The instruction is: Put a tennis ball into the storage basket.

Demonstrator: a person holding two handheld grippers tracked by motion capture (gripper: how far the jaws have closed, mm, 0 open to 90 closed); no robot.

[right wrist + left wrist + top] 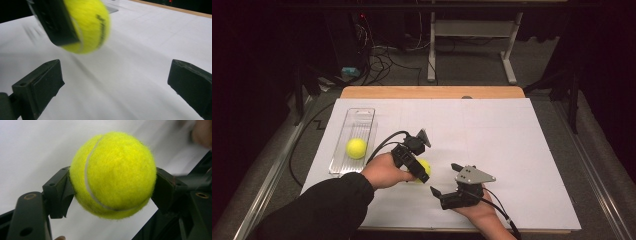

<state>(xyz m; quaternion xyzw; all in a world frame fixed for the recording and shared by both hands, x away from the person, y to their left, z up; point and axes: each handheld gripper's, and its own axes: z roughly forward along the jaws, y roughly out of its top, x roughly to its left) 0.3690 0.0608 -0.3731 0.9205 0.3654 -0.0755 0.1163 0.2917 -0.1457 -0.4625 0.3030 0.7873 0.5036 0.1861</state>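
Seen from above: a white sheet (492,150) spread over a wooden table (432,92), a clear plastic tray (362,120) lying lengthwise near the sheet's left edge, and a second tennis ball (356,148) resting inside that tray toward its near end. Beyond the table, a dark floor with tangled cables (382,57) and the legs of a grey stand (472,45). Nothing on the open sheet between the two grippers and the tray.

Centre of the scene: a bright yellow-green tennis ball (424,168), fuzzy, with a pale curved seam, clamped in the left gripper (421,172) just right of the tray and near the sheet's front half. Mostly hidden in the high view behind the gripper's black body and the hand (384,172) in a black sleeve.

From the left gripper view: the ball (113,173) pinched at its widest part between both black pads (60,192), jaws spread to the ball's full width, the seam sweeping down its left side and round underneath. White sheet blurred behind it.

From the right gripper view: the same ball (93,25) up at the top left, partly covered by a pad of the other gripper, dark printed lettering on its side, clear of the sheet with its shadow beneath. Right gripper (115,80) with jaws wide apart and nothing between them but bare sheet; in the high view, just right of the held ball, close to the front edge.
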